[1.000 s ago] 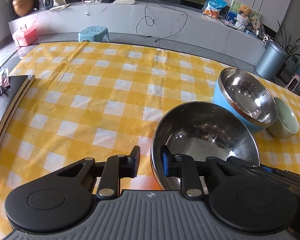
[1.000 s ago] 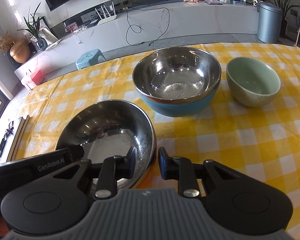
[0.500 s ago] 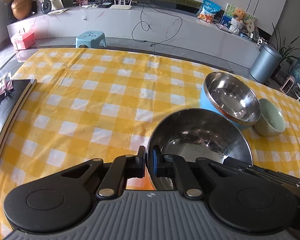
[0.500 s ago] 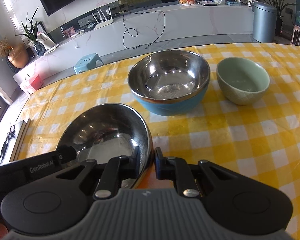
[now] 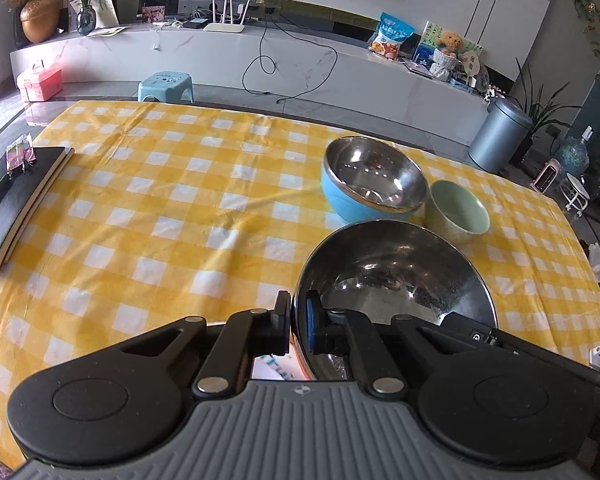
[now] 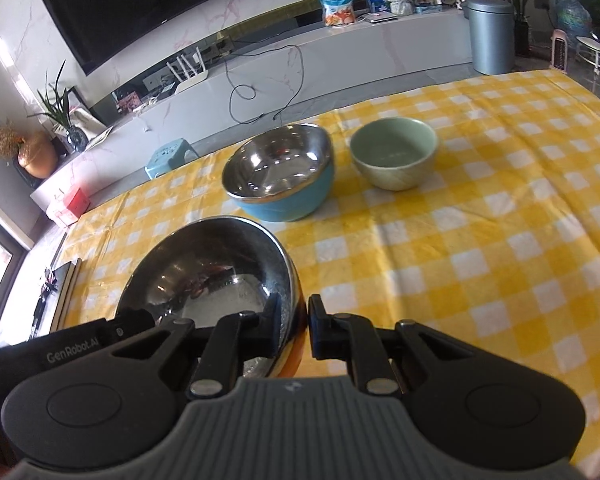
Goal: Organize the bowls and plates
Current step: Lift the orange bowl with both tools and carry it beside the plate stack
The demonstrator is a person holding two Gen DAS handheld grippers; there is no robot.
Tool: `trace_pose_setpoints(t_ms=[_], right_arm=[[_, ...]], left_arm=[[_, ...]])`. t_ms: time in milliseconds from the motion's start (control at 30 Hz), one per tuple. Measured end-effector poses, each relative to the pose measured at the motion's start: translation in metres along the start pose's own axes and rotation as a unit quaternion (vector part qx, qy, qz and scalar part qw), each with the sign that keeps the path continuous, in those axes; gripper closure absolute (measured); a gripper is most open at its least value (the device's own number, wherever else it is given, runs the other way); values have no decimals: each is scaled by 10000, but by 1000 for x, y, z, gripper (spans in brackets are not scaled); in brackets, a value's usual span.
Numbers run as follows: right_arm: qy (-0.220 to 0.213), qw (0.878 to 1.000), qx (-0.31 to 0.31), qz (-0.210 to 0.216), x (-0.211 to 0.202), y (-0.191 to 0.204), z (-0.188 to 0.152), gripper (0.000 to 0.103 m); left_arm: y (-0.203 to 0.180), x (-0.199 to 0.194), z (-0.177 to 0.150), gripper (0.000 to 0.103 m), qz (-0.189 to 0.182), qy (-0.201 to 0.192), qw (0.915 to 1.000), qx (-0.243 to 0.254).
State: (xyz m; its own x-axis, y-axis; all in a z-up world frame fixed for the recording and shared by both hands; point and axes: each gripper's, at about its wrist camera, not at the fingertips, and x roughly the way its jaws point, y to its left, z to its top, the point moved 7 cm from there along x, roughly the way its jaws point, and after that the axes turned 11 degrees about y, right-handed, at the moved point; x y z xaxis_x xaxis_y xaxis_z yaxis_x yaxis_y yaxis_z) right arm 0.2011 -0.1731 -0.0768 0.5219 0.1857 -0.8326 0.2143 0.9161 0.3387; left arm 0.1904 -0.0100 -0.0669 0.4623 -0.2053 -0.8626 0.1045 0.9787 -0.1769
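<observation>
Steel bowl [image 5: 392, 280] is clamped at rim by left claw [image 5: 298, 322] & right claw [image 6: 294, 326], lifted; blue bowl [image 6: 284, 176] & green bowl [image 6: 394, 156] not yet stacked.

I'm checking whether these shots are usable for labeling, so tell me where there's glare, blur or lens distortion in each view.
Left wrist view: fisheye bends the far counter; bright reflections streak the steel bowl held by the left gripper; focus fairly sharp. Right wrist view: same curving, with the TV bowed; glare spots in the blue-sided bowl; right gripper in soft focus.
</observation>
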Motion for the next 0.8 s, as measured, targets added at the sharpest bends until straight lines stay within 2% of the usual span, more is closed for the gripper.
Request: trace_pose_setpoints(t_ms=[367, 567, 800], right_arm=[[-170, 9993, 289, -142, -45, -45, -37, 92], [-79, 9988, 394, -271, -45, -64, -54, 93], [56, 9978, 530, -393, -32, -81, -58, 95]], left_arm=[[-31, -13, -55, 95, -334, 216, 9991, 148], [-37, 0, -76, 95, -520, 489, 9974, 99], [-39, 19, -86, 95, -582, 717, 9957, -10]])
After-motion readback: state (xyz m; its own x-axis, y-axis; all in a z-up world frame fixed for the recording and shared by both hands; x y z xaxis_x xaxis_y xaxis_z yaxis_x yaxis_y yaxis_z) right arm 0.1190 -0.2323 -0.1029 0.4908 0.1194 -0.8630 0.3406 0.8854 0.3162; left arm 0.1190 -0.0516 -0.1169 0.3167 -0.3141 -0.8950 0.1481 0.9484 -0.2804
